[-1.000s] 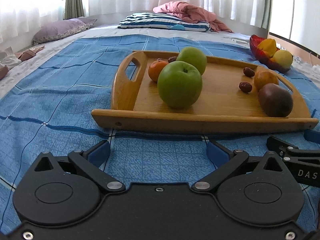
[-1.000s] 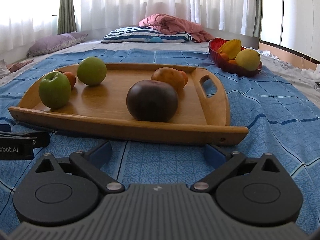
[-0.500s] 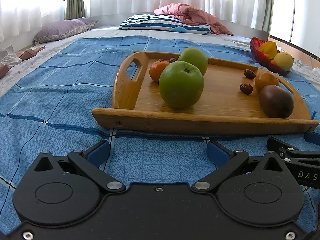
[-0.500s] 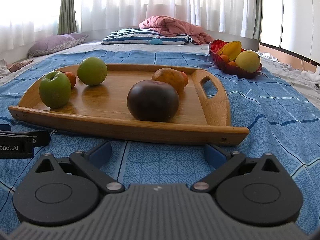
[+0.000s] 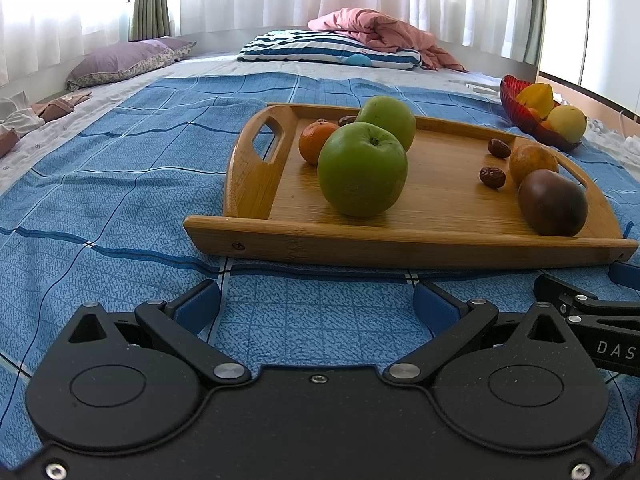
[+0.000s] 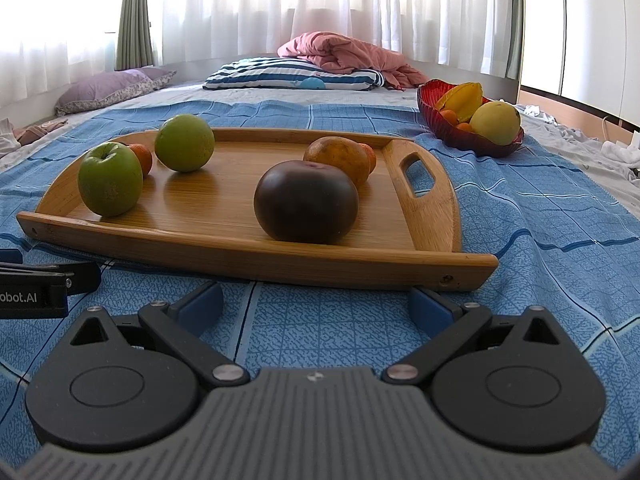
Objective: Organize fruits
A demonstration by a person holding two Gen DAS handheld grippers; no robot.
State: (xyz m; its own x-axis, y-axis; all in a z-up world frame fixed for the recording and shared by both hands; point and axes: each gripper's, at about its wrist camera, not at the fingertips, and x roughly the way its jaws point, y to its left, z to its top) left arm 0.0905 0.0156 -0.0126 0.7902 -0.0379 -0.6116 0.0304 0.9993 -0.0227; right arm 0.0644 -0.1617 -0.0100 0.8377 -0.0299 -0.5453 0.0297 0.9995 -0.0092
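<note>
Blue-padded claws (image 5: 316, 304) low, spread wide

Daylight is glowing through white curtains (image 6: 320, 0) behind a bed, where a blue sheet (image 5: 120, 184), striped pillow (image 6: 288, 74) and pink blanket (image 6: 340, 52) are lying.

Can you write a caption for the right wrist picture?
Open right gripper faces a wooden tray of fruit on a blue bedspread.

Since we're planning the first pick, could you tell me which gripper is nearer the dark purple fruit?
Right gripper: dark purple fruit sits straight ahead. Left gripper faces it off to its right.
</note>
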